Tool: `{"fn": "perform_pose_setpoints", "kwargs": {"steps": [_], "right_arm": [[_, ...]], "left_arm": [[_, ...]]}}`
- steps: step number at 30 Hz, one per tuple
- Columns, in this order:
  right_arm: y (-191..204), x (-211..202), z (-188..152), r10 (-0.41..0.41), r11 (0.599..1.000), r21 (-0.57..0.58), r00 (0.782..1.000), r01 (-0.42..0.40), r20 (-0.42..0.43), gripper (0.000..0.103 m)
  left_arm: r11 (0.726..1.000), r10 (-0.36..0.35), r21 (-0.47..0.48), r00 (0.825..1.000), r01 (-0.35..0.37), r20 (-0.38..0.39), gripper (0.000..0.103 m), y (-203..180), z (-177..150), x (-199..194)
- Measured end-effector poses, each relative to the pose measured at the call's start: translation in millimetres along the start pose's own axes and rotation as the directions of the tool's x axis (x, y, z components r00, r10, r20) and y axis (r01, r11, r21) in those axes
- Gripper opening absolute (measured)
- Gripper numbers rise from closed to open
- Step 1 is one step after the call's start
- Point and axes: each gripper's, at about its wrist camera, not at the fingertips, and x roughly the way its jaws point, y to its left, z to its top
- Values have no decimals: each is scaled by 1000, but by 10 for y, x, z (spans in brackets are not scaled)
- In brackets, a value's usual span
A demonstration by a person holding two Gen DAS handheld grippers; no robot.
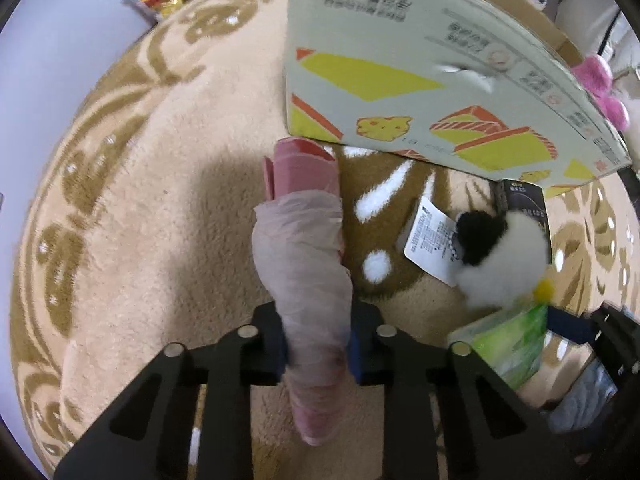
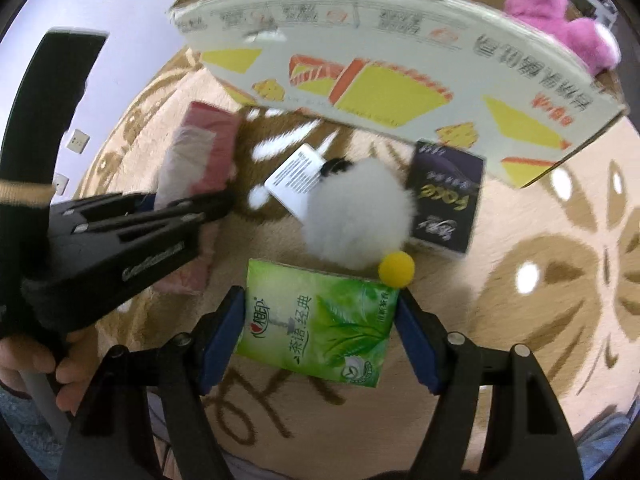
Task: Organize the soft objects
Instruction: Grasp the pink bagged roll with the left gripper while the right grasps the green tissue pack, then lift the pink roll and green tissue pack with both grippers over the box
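Left wrist view: left gripper [image 1: 318, 344] pinching a pink tissue pack [image 1: 304, 240] on the beige rug [image 1: 160, 220], near the cardboard box [image 1: 420, 60]. Right gripper [image 2: 320, 332] straddles a green tissue pack [image 2: 320, 320] — pads touching both edges; fluffy white toy [image 2: 356, 216] just beyond.

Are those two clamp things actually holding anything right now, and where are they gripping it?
The left gripper pinches a pink tissue pack near its lower end. The right gripper has a green tissue pack by its two side edges.
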Motion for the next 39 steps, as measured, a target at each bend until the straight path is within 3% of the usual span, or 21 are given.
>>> {"fn": "perform_pose_setpoints", "kwargs": {"steps": [9, 14, 19, 23, 31, 34, 39], "right_arm": [[-151, -411, 63, -22, 1000, 19, 991, 20, 132, 77], [-206, -608, 9, -33, 999, 7, 981, 32, 191, 77], [-224, -825, 38, -34, 999, 13, 962, 32, 270, 77], [-239, -1017, 66, -64, 998, 27, 933, 59, 353, 77], [-233, -1484, 270, -97, 994, 15, 830, 106, 550, 77], [-257, -1596, 389, -105, 993, 18, 802, 118, 588, 77], [-351, -1679, 516, -103, 994, 25, 785, 111, 611, 77]], "left_arm": [[999, 54, -2, 992, -55, 116, 18, -47, -298, -425], [995, 90, -52, 972, -81, 217, 18, -44, -401, -713], [992, 114, -82, 943, -93, 312, 18, -120, -303, -974], [990, 132, -106, 910, -98, 394, 18, -68, -193, -1148], [989, 148, -84, 846, -122, 513, 18, -110, 52, -1470], [988, 151, -58, 824, -143, 545, 18, -195, 175, -1549], [987, 138, -16, 790, -161, 598, 18, -353, 408, -1657]]}}
